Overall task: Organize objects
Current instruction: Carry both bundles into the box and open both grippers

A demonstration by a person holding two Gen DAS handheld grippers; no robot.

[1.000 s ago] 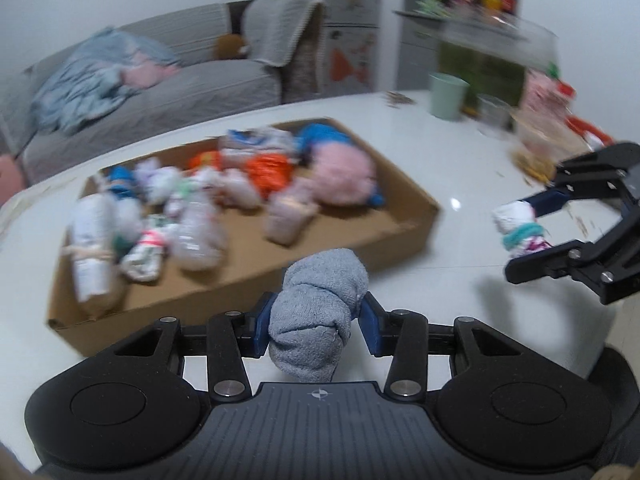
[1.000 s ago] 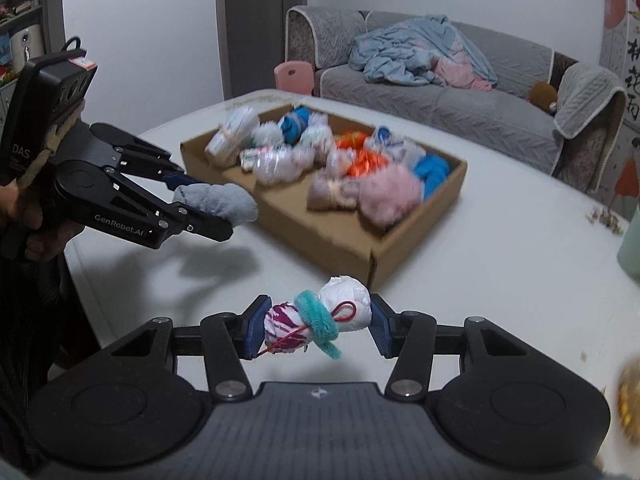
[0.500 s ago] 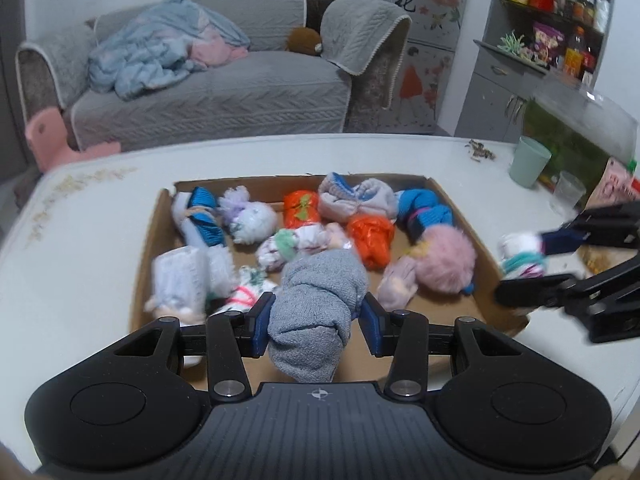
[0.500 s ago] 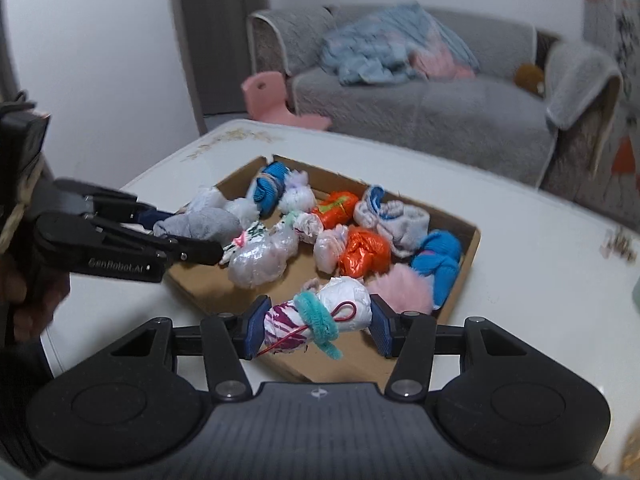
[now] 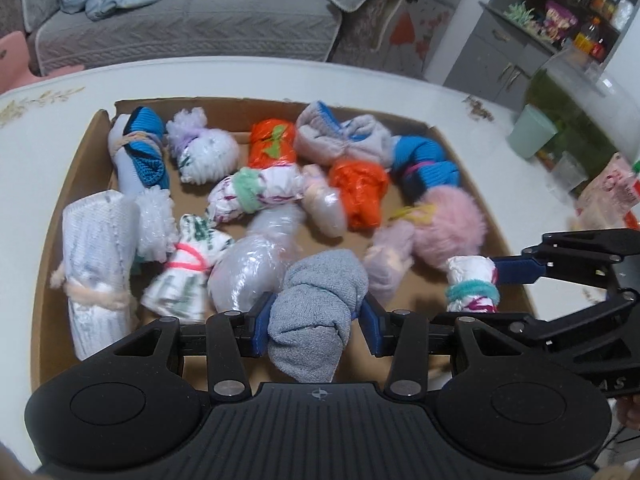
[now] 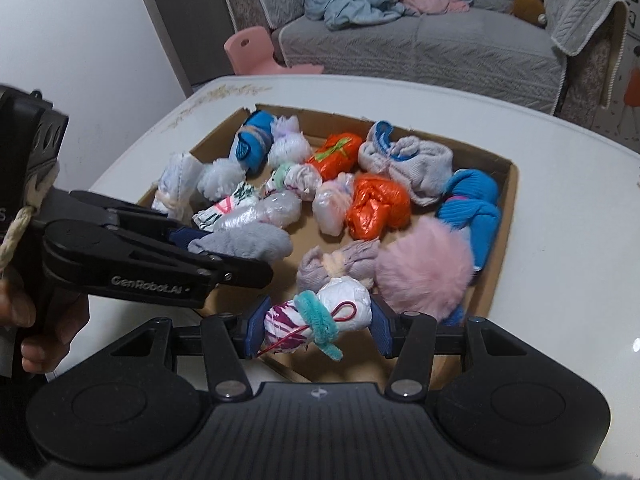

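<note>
A shallow cardboard box lies on the white table and holds several rolled bundles. My left gripper is shut on a grey rolled sock, held over the box's near edge. My right gripper is shut on a white bundle with purple marks, tied with a teal fuzzy band and a red cord. It hangs over the box's near right part, beside a pink fluffy ball.
In the box lie orange bundles, blue socks, a grey-and-blue sock and clear plastic rolls. A mint cup stands at the table's far right. A grey sofa and a pink stool are behind.
Both grippers have moved from beside the box to above it, each still holding its bundle. The views have rolled level and the box now fills the frame.
</note>
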